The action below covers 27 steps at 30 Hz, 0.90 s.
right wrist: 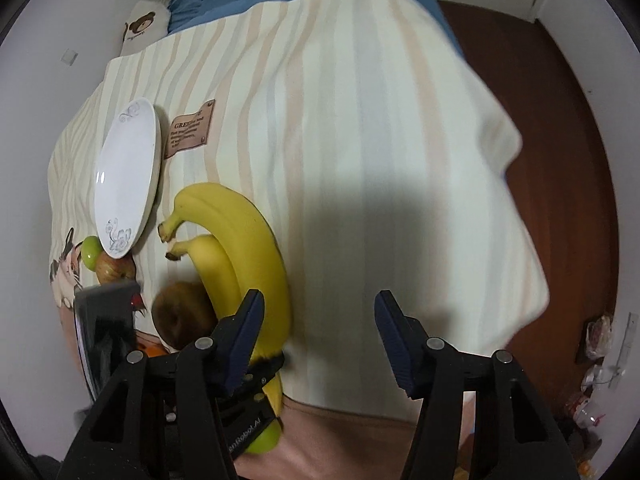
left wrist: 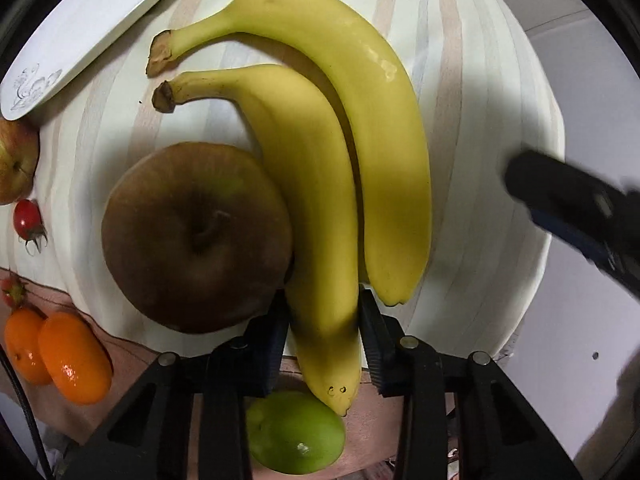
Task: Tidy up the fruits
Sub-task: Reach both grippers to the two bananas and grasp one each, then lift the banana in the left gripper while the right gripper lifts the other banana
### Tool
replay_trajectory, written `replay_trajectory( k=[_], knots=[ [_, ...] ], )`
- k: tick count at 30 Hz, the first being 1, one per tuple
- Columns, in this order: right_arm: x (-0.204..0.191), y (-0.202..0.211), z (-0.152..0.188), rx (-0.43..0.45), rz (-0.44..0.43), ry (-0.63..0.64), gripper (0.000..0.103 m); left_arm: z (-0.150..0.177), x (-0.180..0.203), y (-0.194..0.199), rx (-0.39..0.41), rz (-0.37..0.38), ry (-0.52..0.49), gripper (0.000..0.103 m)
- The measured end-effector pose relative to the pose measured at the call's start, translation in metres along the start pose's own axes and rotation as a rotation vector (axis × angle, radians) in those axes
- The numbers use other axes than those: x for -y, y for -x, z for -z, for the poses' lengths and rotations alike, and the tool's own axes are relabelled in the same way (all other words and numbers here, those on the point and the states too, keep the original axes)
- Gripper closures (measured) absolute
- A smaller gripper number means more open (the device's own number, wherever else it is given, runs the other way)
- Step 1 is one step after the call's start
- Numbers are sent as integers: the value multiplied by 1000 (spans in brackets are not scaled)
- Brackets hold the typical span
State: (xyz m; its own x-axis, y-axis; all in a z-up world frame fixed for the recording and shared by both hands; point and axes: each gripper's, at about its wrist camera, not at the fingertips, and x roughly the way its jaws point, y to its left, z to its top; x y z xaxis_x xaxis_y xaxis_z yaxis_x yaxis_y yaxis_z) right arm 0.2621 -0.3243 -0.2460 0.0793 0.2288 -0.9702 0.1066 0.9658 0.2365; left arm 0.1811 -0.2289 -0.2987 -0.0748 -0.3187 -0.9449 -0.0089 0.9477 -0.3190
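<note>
My left gripper (left wrist: 324,344) has its fingers clenched on the lower end of the inner banana (left wrist: 308,184), which lies on the striped cloth (left wrist: 480,100) between the brown apple (left wrist: 196,236) and the outer banana (left wrist: 372,120). My right gripper (right wrist: 320,340) hangs released above bare cloth, just right of the bananas.

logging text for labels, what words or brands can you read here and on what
"GREE..." heads the brown patch sewn on the striped cloth; the rest of that word and the smaller lines under it are too blurred to read.
"...nRobot.AI" runs along the left tool in the right wrist view; its first letters are hidden.
The bear cushion's small caption is unreadable.
</note>
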Motion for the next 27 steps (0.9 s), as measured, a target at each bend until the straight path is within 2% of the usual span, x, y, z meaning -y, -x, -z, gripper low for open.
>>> replay_trajectory(
  k=[3, 6, 9, 12, 14, 15, 18, 22, 27],
  knots=[
    [-16, -19, -13, -34, 11, 54, 43, 5, -7, 12, 40, -36, -31, 73],
    [-32, -34, -23, -67, -20, 92, 43, 11, -22, 21, 59, -93, -73, 73],
    [-50, -46, -32, -74, 2, 134, 43, 18, -35, 32, 87, -139, -96, 72],
    [-68, -57, -37, -76, 4, 171, 43, 24, -43, 38, 90, -141, -97, 71],
    [-79, -62, -37, -62, 30, 220, 50, 26, -50, 44, 88, -131, -90, 71],
    [-81, -63, -36, -59, 23, 222, 58, 26, -53, 44, 84, -124, -85, 71],
    [-87, -62, -30, -35, 62, 261, 60, 24, -56, 41, 77, -122, -87, 70],
    [-71, -51, -18, -61, 63, 223, 62, 22, -54, 45, 75, -141, -130, 69],
    [-32, -28, 5, -53, 75, 149, 62, 34, -47, 45, 35, -150, -195, 64]
  ],
)
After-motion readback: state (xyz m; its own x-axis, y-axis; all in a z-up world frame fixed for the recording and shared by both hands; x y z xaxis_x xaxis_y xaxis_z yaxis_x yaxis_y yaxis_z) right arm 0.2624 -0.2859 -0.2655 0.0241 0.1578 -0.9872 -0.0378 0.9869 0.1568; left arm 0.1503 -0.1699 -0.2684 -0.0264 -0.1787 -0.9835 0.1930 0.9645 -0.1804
